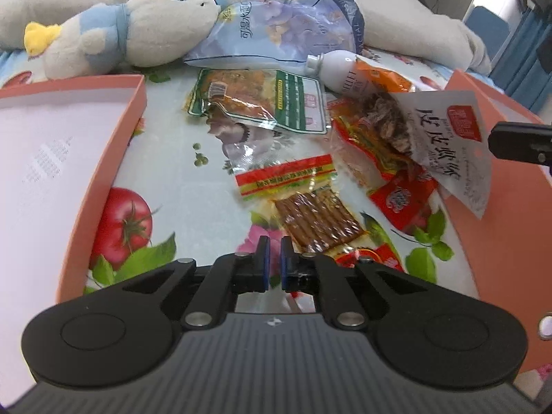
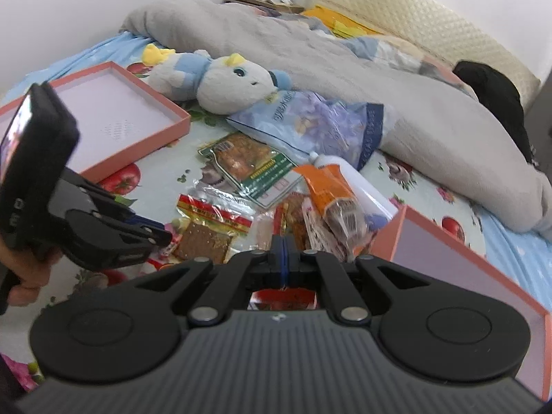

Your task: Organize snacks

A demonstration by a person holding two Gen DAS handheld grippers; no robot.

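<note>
Several snack packets lie on a fruit-print sheet between two pink boxes. My left gripper is nearly shut with a narrow gap, empty, just above a clear packet of brown sticks with a red-yellow header. My right gripper is shut on a white snack bag with black lettering, held lifted above the pile; in the right wrist view the bag's orange-and-clear side shows. A green-edged packet, red packets and a white bottle lie beneath.
An open pink box lies at left, another pink box at right. A plush toy, a blue-purple bag and a grey blanket lie behind the snacks.
</note>
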